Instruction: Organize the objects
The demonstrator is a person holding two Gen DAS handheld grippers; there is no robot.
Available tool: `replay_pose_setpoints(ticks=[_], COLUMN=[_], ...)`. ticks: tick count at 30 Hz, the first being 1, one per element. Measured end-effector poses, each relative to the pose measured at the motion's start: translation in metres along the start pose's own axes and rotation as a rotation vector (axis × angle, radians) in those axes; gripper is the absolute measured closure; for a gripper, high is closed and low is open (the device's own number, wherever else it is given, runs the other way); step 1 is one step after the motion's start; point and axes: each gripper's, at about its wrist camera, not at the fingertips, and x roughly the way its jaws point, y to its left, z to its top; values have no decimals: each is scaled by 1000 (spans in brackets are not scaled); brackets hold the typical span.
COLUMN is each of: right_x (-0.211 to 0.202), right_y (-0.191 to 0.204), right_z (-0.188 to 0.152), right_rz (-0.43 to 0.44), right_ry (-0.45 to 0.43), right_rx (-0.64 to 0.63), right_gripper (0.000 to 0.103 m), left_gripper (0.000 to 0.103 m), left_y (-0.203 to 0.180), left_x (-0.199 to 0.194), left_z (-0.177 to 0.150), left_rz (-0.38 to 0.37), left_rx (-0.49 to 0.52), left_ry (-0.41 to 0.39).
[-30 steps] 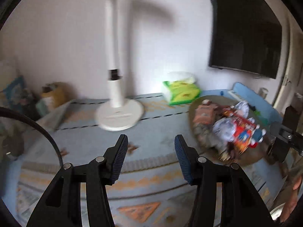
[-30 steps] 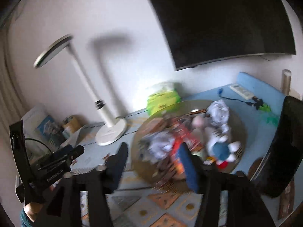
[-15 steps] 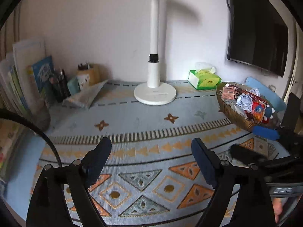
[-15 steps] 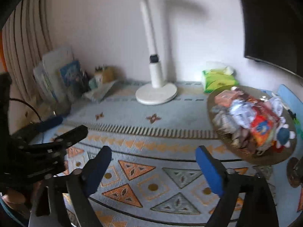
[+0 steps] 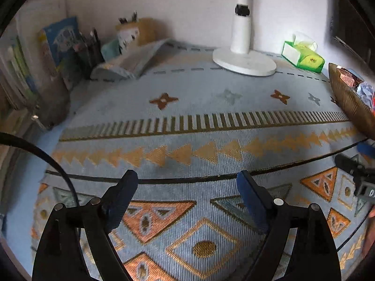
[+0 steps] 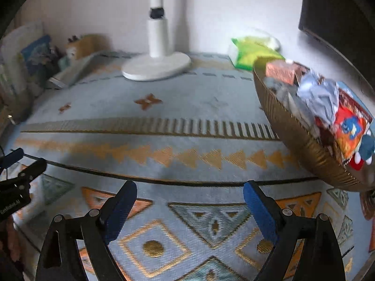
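A patterned blue cloth [image 5: 201, 98] covers the table. On it at the back stands a white lamp base [image 5: 243, 62], with a green tissue box [image 5: 303, 56] just to its right. A brown bowl [image 6: 302, 138] piled with packets sits at the right edge. Books [image 5: 58, 46] and a pen holder [image 5: 92, 49] crowd the left corner.

A pale blue woven table mat [image 5: 187, 89] with orange triangles and diamond motifs fills the centre and lower frame. A white round-based desk lamp [image 5: 243, 58] stands at upper centre. A green tissue box [image 5: 303, 57] sits to its right. Upright books [image 5: 58, 46] and a tan pen holder [image 5: 138, 30] occupy the upper left. A dark wall-mounted screen [image 6: 339, 18] occupies the upper right.
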Motion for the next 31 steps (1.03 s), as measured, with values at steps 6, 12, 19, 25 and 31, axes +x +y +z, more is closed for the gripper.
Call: replay_pose_setpoints(ticks=[6,12,19,25,31], right_x=[11,11,11,11,11], right_y=[-5,-5,-5,-5,-5], right_z=[6,7,7,7,7], right_rz=[-16,-10,-9,-8,-8], right_ry=[53,49,48,48,48], right_rx=[26,30,28,27,27], right_gripper=[0,0,0,0,0], left_gripper=[17,0,0,0,0], left_y=[6,11,14,13,13], left_x=[11,20,21,21,24], left_z=[9,8,9,9,11], left_rz=[51,33,28,26,25], left_rx=[-62,-107,-110,-109,-107], left_ry=[14,78,78,77,78])
